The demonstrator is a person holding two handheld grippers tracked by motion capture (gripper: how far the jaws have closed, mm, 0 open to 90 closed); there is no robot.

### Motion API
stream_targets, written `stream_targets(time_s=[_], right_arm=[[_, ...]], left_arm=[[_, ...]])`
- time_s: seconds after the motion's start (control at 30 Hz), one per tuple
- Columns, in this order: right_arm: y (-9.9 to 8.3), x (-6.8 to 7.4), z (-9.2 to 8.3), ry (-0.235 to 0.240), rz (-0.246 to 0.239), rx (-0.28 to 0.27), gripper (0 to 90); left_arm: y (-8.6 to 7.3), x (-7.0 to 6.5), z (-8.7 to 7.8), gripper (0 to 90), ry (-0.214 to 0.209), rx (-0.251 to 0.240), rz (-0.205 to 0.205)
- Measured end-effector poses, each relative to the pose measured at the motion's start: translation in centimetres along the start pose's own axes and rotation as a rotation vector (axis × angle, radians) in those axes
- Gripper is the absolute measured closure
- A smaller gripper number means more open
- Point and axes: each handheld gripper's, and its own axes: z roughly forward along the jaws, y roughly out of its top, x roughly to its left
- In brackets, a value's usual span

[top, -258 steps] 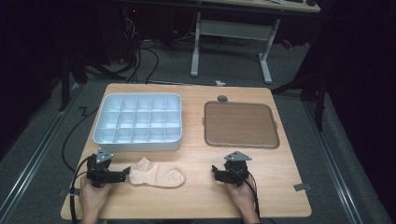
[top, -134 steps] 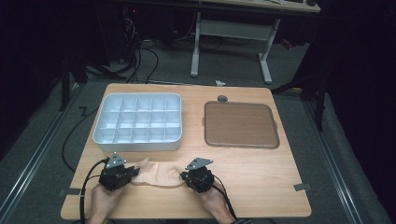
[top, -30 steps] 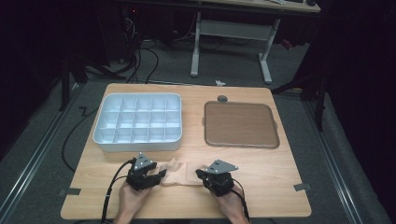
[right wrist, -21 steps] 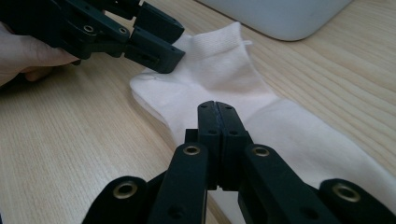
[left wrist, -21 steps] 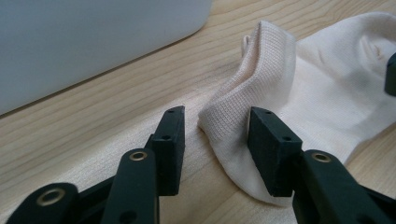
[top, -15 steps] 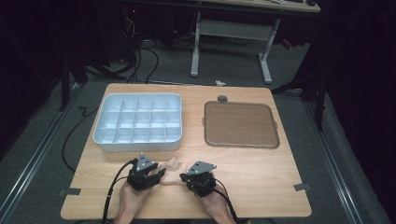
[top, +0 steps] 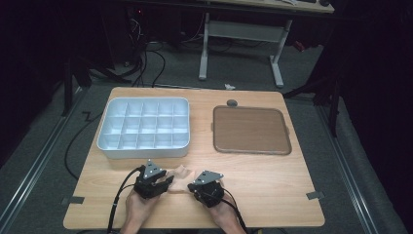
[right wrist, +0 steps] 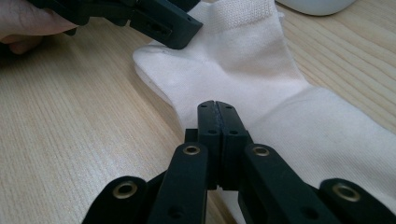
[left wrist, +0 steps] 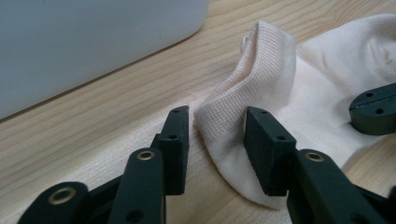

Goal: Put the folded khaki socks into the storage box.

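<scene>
The sock [left wrist: 299, 93] lies flat on the wooden table [top: 272, 185] near the front edge, just in front of the white compartment tray [top: 143, 127] and between the two hands. It is thin, pale knit cloth, so it is probably very light, limp and stretchy; it should fold or bunch wherever it is lifted rather than keep a shape, and nothing about it looks fragile or slippery. The ribbed cuff looks like the best place to grip, since the doubled, thicker band there stands up from the wood in a small ridge. The left gripper [left wrist: 217, 135] has its jaws on either side of that raised cuff and they have just been closing, with the cloth between them, but the pads are not yet pressing on it. The right gripper [right wrist: 217, 116] has its jaws pressed together with nothing visibly pinched, its tip low over the middle of the sock; whether it bears down on the cloth I cannot tell. The left gripper view gives the ridge in the cuff and the gaps beside each pad, while the right gripper view gives the flat heel and foot. The high view places the sock relative to the tray and the brown mat [top: 251, 129] well behind it.
</scene>
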Motion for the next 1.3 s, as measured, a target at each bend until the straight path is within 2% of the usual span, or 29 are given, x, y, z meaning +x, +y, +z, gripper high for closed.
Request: stream_targets(time_s=[0.2, 0.5, 1.0, 1.3], right_arm=[[0.0, 0.0, 0.0, 0.005, 0.005, -0.001, 89.7], [0.0, -0.1, -0.1, 0.013, 0.006, 0.005, 89.7], [-0.1, -0.1, -0.1, 0.014, 0.007, 0.007, 89.8], [0.1, 0.0, -0.1, 0.012, -0.002, 0.013, 89.7]], left_arm=[[0.1, -0.1, 0.1, 68.8, -0.016, 0.002, 0.003], [0.1, 0.2, 0.2, 82.0, -0.063, 0.007, -0.030], [0.3, 0.5, -0.3, 85.2, -0.111, 0.000, -0.051], [0.4, 0.9, -0.9, 85.3, -0.149, -0.031, -0.075]])
